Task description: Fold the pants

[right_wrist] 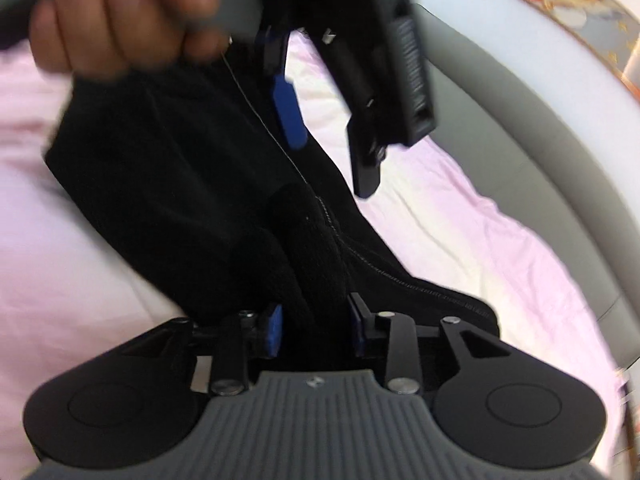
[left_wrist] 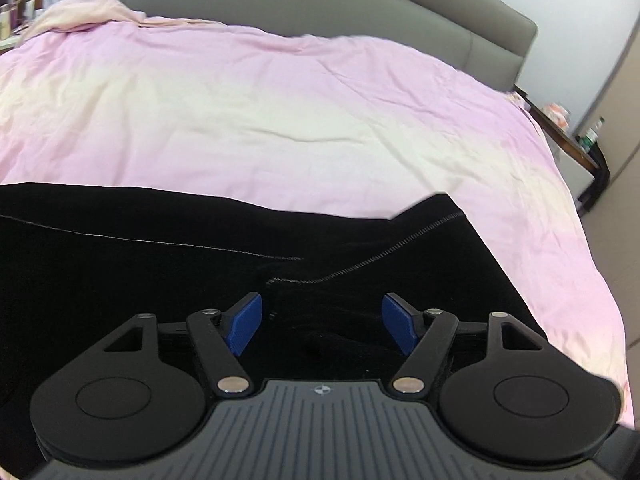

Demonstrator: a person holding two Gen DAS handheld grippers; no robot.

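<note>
The black pants [left_wrist: 160, 264] lie on the pink bed [left_wrist: 280, 120]. The left tongs [left_wrist: 322, 326] gape wide, holding nothing; the right tongs [right_wrist: 316, 332] pinch a bunched fold. Best lift that fold evenly, keeping the seam straight, while the left tongs take a fresh edge.

A pink duvet [left_wrist: 280, 112] covers the bed, creased, with a paler, cream-toned patch across its middle. At the far left corner it bunches into a rumpled heap. Behind it stands a grey padded headboard [left_wrist: 320, 4], seamed into panels, against a white wall [left_wrist: 580, 20]. To the right of the bed, a dark side table [left_wrist: 576, 148] holds bottles and small items too blurred to name. In the right wrist view, a picture [right_wrist: 576, 12] with an orange border hangs on the wall above the headboard.
</note>
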